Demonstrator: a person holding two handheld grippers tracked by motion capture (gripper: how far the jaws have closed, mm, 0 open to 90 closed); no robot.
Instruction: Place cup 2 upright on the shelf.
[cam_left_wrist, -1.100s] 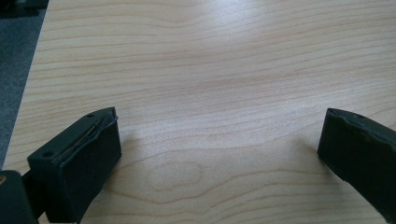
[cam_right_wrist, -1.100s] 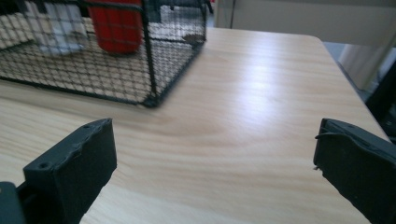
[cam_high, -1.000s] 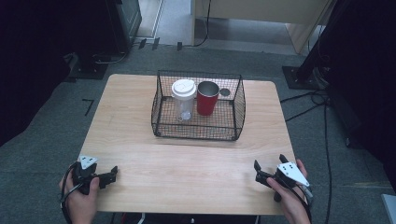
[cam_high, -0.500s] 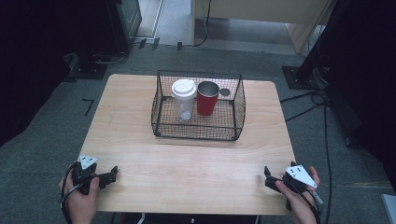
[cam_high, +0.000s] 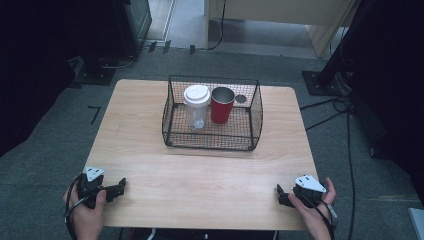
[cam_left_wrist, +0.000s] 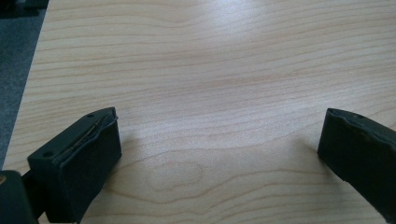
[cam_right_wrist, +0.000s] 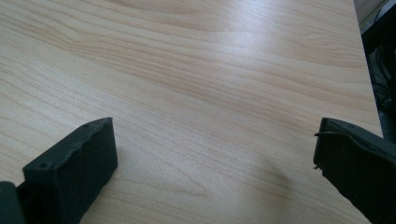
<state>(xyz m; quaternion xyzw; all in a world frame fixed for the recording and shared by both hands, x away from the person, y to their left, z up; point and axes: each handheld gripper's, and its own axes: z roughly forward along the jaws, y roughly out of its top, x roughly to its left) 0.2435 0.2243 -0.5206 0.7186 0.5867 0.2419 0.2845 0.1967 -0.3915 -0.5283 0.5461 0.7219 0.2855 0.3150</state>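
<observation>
Rectangular light-wood table (cam_high: 200, 175) with rounded corners, pale grain. Grey carpeted floor (cam_high: 60, 150) all round it. Black equipment stand base (cam_high: 327, 82) at the far right, black cables (cam_high: 345, 125) trailing over the carpet beside it. Pale wooden cabinet (cam_high: 280, 20) at the back. Dark, unlit areas at both sides.

High view looks forward and down from above the person's side, whole table (cam_high: 150, 125) in frame, fairly far. Each gripper view sits low and close, looking along its jaws over bare wood. All three share the tabletop's near edge area.
</observation>
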